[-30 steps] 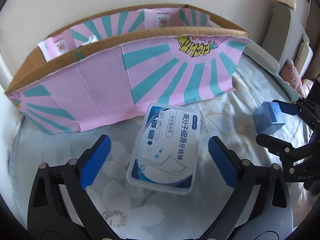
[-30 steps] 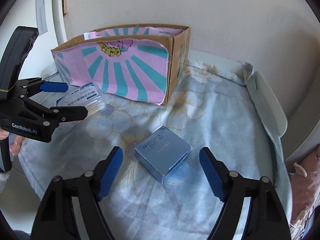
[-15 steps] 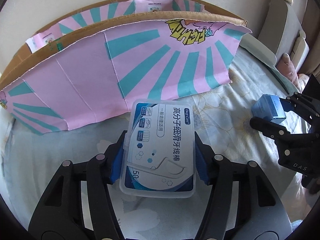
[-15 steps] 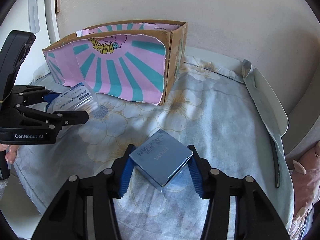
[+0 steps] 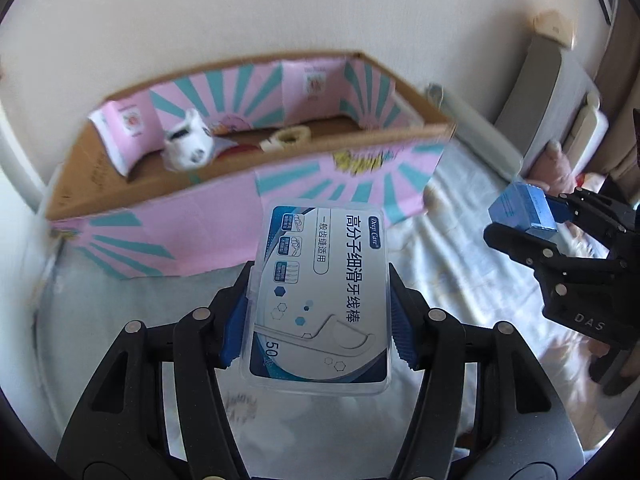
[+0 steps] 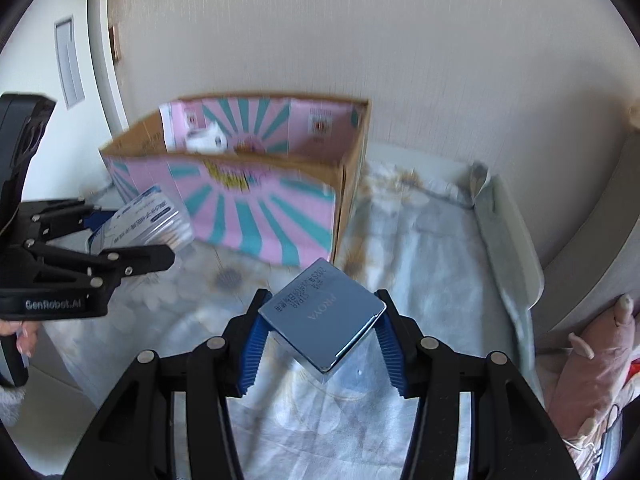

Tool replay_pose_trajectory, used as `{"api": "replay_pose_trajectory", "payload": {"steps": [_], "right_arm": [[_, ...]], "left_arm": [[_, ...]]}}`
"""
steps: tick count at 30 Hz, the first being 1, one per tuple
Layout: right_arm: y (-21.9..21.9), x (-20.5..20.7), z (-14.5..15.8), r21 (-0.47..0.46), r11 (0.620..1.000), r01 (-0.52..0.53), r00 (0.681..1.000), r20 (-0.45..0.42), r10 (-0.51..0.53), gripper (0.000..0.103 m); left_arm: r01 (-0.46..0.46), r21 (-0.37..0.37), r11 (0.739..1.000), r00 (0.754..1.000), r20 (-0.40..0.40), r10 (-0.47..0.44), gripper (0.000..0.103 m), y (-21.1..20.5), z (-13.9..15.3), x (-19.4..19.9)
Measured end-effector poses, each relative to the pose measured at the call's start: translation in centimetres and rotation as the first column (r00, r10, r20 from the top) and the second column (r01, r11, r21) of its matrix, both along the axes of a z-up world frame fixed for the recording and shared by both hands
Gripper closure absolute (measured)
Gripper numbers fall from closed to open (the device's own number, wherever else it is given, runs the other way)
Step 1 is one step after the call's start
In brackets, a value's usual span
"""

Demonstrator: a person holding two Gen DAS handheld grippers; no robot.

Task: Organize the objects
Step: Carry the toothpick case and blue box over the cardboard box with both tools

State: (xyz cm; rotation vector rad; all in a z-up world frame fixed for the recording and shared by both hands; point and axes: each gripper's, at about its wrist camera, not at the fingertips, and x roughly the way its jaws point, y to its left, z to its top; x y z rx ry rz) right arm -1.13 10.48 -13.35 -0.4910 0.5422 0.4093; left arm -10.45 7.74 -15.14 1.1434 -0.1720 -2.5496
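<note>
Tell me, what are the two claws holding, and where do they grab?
The left claw pinches the floss pick case by its long sides. The right claw squeezes the blue box at two opposite corners.

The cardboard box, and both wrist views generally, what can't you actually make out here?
- Cardboard box floor, left wrist view: the near wall hides most of it; the white object and roll inside are motion-blurred.
- Same box, right wrist view: the wall hides nearly all of the inside.
- Blue box underside, right wrist view: hidden by itself and the right gripper.
- Floss pick case contents, left wrist view: covered by its label, in the left gripper.
</note>
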Motion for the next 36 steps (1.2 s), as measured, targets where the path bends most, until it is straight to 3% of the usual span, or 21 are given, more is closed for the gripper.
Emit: {"api": "replay_pose_trajectory", "payload": {"steps": [4, 10, 14, 25, 36], "right_arm": [[1.2, -1.5, 3.5, 0.032, 0.999, 0.039, 0.999, 0.004, -0.039, 0.056], [3.3, -3.3, 7.0, 0.081, 0.993, 0.085, 0.996, -0.001, -0.085, 0.056], [4.7, -3.6, 8.0, 0.09, 0.993, 0.073, 0.997, 0.004, -0.074, 0.056], [8.0, -0.9, 10.2, 0.067, 0.997, 0.046, 0.997, 0.053, -0.049, 0.056], [12.1, 6.6, 11.5, -0.01, 0.999, 0.034, 0.999, 0.011, -0.034, 0.056]], "left_arm": [[-0.061, 0.048, 0.997, 0.997, -0.054, 0.063, 0.047, 0.2, 4.6, 1.7], [-0.134, -0.035, 0.99, 0.985, -0.109, 0.13, 0.047, 0.5, 9.8, 4.7], [-0.174, -0.038, 0.984, 0.975, -0.148, 0.166, 0.047, -0.4, 12.0, 5.4], [-0.197, -0.044, 0.979, 0.963, -0.196, 0.185, 0.047, -3.7, 15.9, 4.9], [-0.187, -0.044, 0.981, 0.971, -0.157, 0.178, 0.047, -9.2, 17.9, -0.6]]}}
